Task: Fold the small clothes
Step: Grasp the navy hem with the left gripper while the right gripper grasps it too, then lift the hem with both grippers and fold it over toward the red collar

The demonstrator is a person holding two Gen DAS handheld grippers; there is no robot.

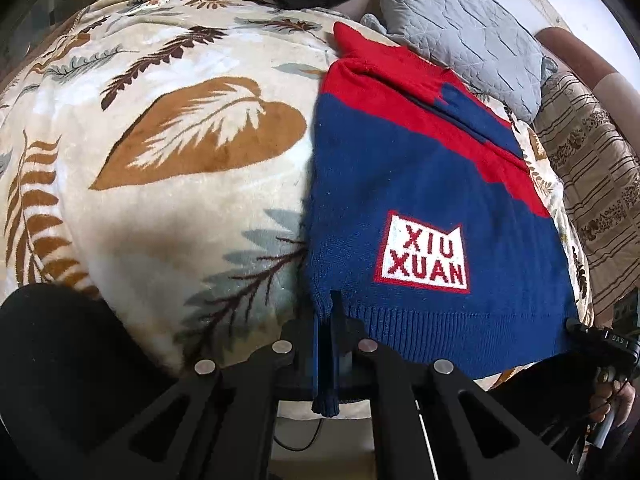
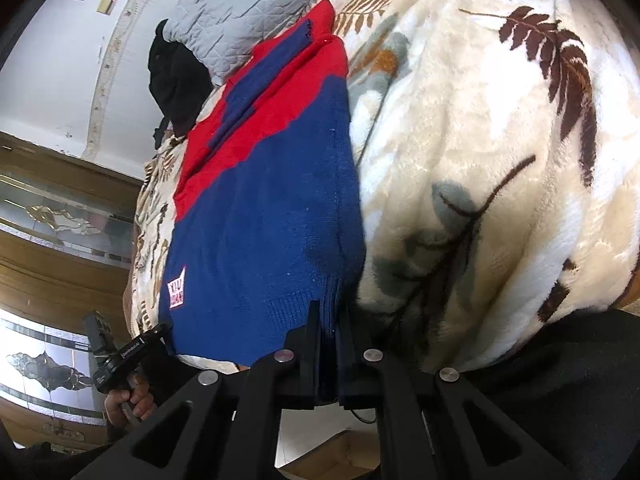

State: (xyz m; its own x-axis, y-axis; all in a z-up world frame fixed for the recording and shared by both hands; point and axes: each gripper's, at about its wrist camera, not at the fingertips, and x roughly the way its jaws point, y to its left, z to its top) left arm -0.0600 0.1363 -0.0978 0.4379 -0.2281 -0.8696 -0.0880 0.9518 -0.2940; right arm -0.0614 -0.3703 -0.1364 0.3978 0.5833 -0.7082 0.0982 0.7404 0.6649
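Left wrist view: the left tongs [image 1: 332, 312] pinch the near left hem corner of the blue-and-red sweater [image 1: 420, 184], spread on a leaf-print blanket [image 1: 180, 152].

Right wrist view: the right tongs [image 2: 330, 320] clamp the sweater's [image 2: 264, 208] near right hem corner.

Free room: wide bare stretch of cream leaf-print fleece blanket [image 1: 168, 128] beside the garment; far end crowded.

The blue-and-red knit sweater [image 1: 432, 184] lies flat and low over one strip of the bed, so a tool could pass above it. At its far end a grey quilted pillow [image 1: 464, 28] rises just behind the red shoulders, with a black fabric heap [image 2: 176, 76] beside it. A brown striped cover [image 1: 592, 200] borders the sweater's outer side. The left tool [image 1: 334, 320] and right tool [image 2: 330, 320], both clamped on the hem corners, occupy the near edge.
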